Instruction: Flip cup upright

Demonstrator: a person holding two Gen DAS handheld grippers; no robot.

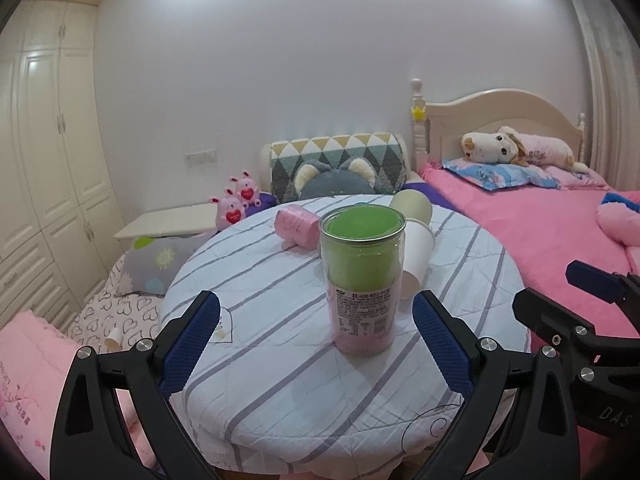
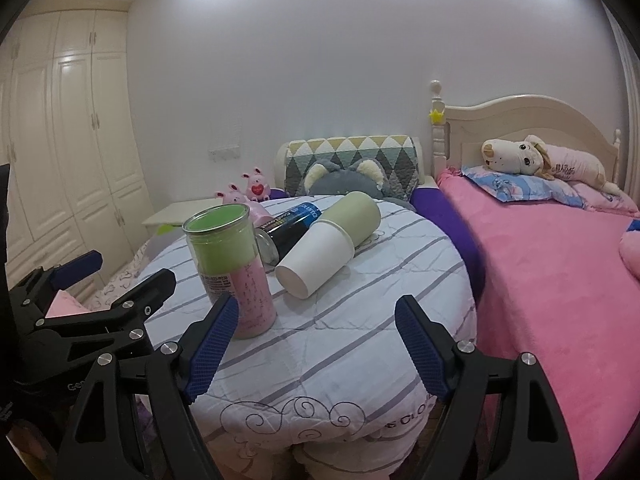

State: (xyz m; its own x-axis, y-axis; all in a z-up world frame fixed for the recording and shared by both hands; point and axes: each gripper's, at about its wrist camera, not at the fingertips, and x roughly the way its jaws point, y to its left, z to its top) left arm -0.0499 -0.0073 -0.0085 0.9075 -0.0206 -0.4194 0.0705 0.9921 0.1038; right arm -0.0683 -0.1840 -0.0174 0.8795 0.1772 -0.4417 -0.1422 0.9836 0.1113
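A white paper cup (image 2: 314, 258), smooth and tapered, lies on its side on the round bench (image 2: 360, 340), which wears a quilted, grey-striped cloth. Just left of the cup stands a clear plastic canister (image 2: 232, 268) packed with green and pink rolls. Behind the cup lies a pale green cup (image 2: 360, 212). The left claw (image 1: 316, 340) and the right claw (image 2: 316, 356) both gape wide, holding nothing.

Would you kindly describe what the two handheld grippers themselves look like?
Both the left gripper and right gripper are black plastic frames with silver bolts. Each finger carries a blue, mesh-textured pad. White lettering marks the bodies. No cables or sleeves show.
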